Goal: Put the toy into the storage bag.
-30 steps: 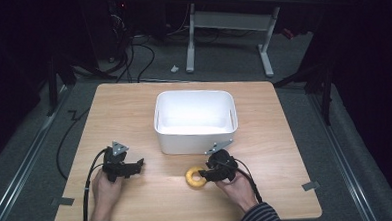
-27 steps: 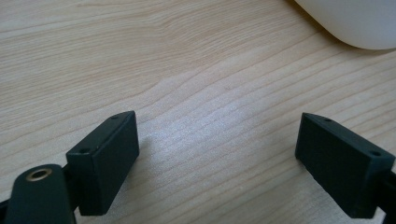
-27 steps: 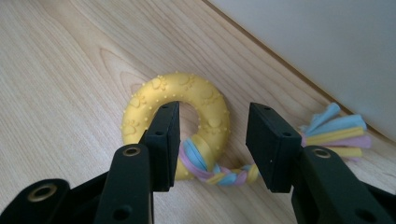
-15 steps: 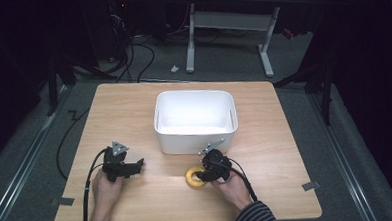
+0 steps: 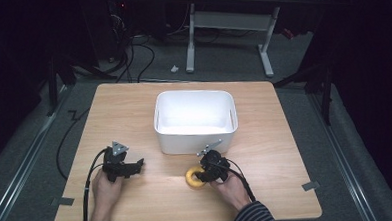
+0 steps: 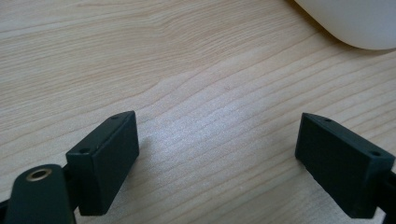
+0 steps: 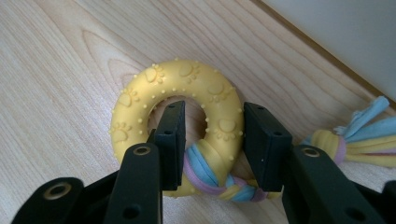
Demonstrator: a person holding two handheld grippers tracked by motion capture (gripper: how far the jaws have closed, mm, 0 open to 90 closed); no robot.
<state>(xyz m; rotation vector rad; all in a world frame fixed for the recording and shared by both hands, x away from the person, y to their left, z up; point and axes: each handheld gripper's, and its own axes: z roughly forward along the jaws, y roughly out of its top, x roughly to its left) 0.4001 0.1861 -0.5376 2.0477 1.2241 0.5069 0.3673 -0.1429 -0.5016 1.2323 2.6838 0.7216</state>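
Yellow rubber paw-print ring toy [image 7: 180, 100] with braided rope flat on wooden table [image 5: 286, 151], near white plastic bin [image 5: 195, 121] | right gripper [image 7: 212, 140] straddles ring's rope side, one jaw through hole, not visibly pinching | left gripper [image 6: 219, 161] spread, empty, well apart

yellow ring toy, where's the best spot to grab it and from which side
Grip the yellow ring toy across its band beside the knotted rope, one jaw through the hole, one outside, coming from above. It lies flat on the table, as the right gripper already straddles it.
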